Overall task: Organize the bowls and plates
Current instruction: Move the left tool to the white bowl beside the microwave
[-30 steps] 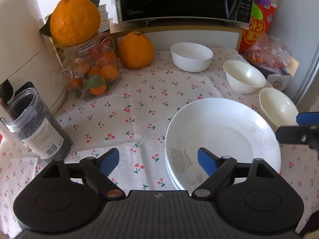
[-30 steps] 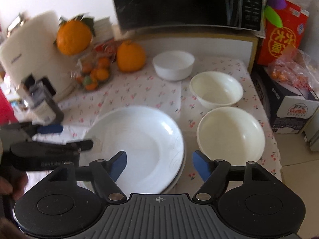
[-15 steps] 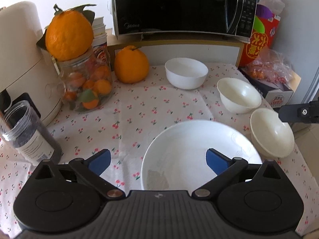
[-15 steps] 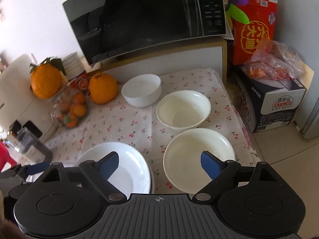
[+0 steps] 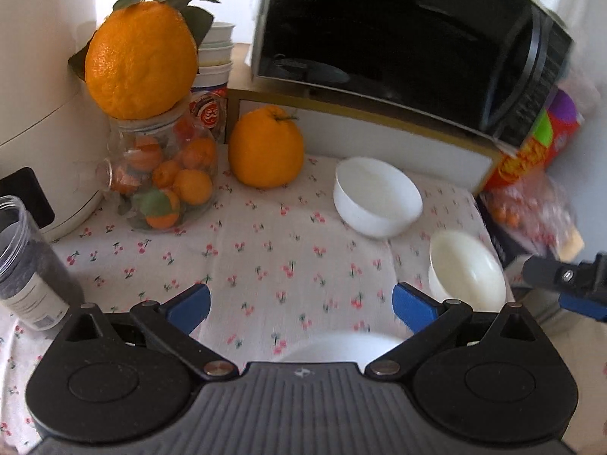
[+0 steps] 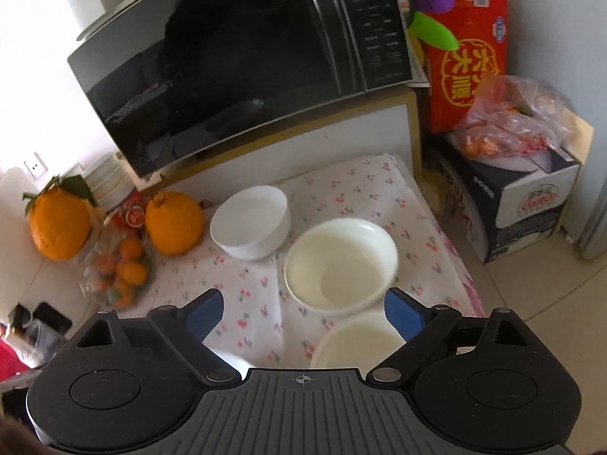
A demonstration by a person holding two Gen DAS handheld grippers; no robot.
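A stack of white plates (image 5: 341, 347) shows only as a rim under my left gripper (image 5: 299, 307), which is open wide with nothing in it. Farther on stand a white bowl (image 5: 377, 197) and a cream bowl (image 5: 466, 276). At the right edge one finger (image 5: 561, 275) of my right gripper pokes in. In the right wrist view my right gripper (image 6: 303, 311) has its jaws opening and grips nothing. It hangs above a near cream bowl (image 6: 356, 341), with a second cream bowl (image 6: 341, 265) and the white bowl (image 6: 250, 223) beyond.
A black microwave (image 6: 242, 60) sits on a shelf at the back. Left are a large orange (image 5: 265, 148), a glass jar of small oranges (image 5: 163, 182) topped by another orange, a white appliance (image 5: 41, 87) and a dark jar (image 5: 26, 265). Cartons (image 6: 523, 189) stand beyond the table's right edge.
Both grippers have drawn back and up from the plates, which slid to the bottom of each view. Both pairs of jaws stand wider. Each view has rolled, tilting the microwave.
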